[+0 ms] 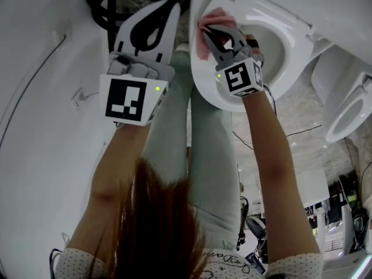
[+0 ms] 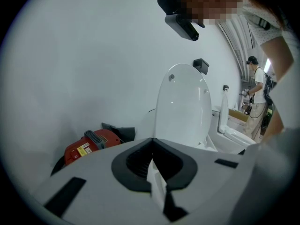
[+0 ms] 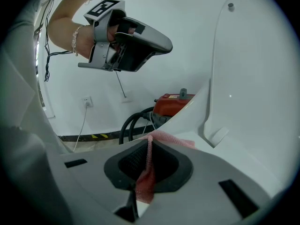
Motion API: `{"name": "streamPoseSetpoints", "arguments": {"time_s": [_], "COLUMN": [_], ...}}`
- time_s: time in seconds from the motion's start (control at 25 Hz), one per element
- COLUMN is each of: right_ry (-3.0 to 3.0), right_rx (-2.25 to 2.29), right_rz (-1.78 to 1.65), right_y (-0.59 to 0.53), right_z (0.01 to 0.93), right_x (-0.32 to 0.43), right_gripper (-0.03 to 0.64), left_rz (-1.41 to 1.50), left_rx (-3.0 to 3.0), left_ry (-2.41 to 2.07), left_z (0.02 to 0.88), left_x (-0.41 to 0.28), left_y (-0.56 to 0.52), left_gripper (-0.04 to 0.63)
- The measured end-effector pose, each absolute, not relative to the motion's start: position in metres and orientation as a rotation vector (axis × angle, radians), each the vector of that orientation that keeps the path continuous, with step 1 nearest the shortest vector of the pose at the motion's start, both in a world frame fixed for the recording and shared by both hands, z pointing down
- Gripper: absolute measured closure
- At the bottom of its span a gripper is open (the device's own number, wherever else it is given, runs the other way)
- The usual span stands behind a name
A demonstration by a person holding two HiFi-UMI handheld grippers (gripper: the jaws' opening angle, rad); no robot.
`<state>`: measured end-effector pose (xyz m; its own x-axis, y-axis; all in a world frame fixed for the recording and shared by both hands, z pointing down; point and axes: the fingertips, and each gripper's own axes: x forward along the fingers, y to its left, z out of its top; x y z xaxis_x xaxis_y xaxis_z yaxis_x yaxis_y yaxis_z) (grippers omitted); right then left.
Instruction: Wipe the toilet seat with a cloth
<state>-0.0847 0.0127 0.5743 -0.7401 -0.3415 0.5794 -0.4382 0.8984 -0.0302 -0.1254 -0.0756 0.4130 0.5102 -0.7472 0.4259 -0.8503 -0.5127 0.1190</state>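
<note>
The white toilet seat (image 1: 204,89) lies at the top middle of the head view, with its lid (image 3: 258,78) standing upright. A pink cloth (image 1: 213,16) is pressed on the seat's left rim. My right gripper (image 1: 207,34) is shut on that cloth; in the right gripper view the pink cloth (image 3: 146,175) runs pinched between the jaws and spreads past my right gripper (image 3: 150,138) onto the seat. My left gripper (image 1: 168,10) hovers left of the toilet, shut and holding nothing. In its own view my left gripper (image 2: 152,142) points at the raised lid (image 2: 183,107).
A red machine (image 3: 176,102) with black hoses (image 3: 133,123) sits on the floor against the white wall beside the toilet. A second toilet (image 1: 349,109) stands to the right. A person (image 2: 258,97) stands farther back. My legs are close in front of the bowl.
</note>
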Motion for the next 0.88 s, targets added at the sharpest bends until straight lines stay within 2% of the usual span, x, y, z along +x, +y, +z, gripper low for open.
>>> {"name": "streamPoseSetpoints", "arguments": {"time_s": [0.88], "right_ry": [-2.407], "right_rx": [0.708], "right_rz": [0.205], "right_y": [-0.027], "right_z": [0.574], "right_x": [-0.072], "right_gripper": [0.584], "left_rz": [0.465], "left_rx": [2.448], "left_ry": [-1.331], "left_z": [0.411], "left_x": [-0.122], "left_y": [-0.082], "left_gripper": [0.592]}}
